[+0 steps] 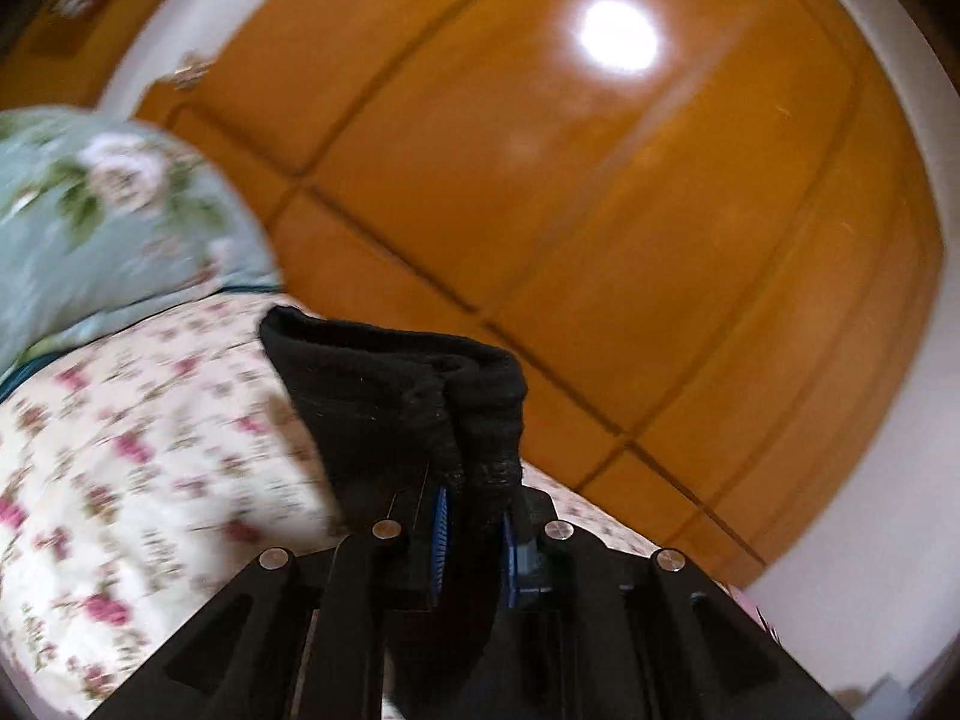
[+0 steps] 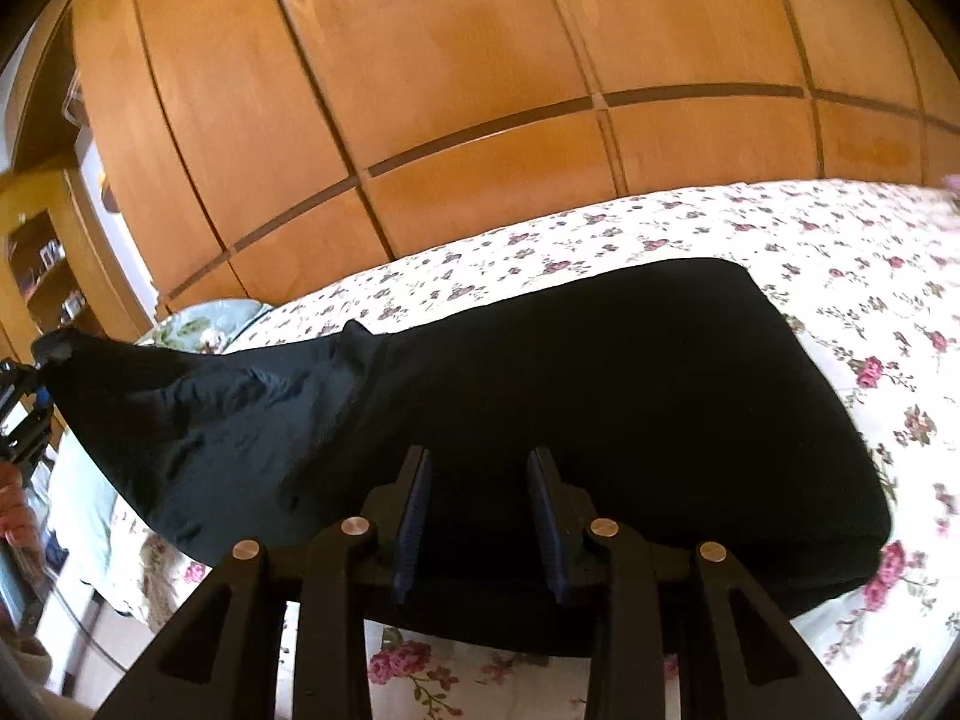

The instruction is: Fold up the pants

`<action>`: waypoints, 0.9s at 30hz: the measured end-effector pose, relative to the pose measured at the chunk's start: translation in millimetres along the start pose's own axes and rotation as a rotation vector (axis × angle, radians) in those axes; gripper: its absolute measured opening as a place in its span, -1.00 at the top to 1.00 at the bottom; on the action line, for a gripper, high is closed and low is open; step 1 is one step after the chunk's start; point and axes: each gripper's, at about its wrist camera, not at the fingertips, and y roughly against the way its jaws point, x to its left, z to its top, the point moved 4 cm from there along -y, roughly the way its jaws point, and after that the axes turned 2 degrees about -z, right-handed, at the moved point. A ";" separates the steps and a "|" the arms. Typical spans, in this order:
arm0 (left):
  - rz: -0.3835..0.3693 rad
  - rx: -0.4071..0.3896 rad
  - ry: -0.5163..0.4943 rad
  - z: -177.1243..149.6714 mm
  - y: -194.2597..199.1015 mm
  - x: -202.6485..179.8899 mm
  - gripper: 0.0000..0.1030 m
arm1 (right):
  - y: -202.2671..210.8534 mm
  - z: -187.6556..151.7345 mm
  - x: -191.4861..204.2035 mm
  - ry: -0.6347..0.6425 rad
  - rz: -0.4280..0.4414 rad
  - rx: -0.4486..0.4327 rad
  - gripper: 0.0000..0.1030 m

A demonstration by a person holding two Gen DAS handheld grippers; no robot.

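The black pants (image 2: 600,396) lie folded on the floral bedsheet (image 2: 840,252). Their left end rises off the bed to a pinched corner. My left gripper (image 1: 474,495) is shut on that black corner (image 1: 420,396) and holds it up above the sheet. It also shows at the far left of the right wrist view (image 2: 36,372). My right gripper (image 2: 480,468) is open, its blue pads apart, just above the near edge of the pants and holding nothing.
A wooden wardrobe (image 2: 480,90) stands behind the bed. A light blue floral pillow (image 1: 102,216) lies at the bed's left end. Wooden shelves (image 2: 42,264) stand at the far left.
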 end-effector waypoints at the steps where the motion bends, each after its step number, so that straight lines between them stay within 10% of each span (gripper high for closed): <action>1: -0.027 0.009 -0.028 -1.0 -4.0 -13.0 0.74 | 2.1 1.4 -3.6 -0.010 0.006 0.003 0.34; 16: -0.315 0.309 -0.374 -98.0 -86.3 -162.5 0.74 | 28.9 29.2 -48.5 -0.094 0.036 -0.011 0.34; 27: -0.355 0.573 -0.511 -211.5 -152.8 -197.4 0.71 | 43.8 31.7 -103.6 -0.340 0.064 -0.015 0.25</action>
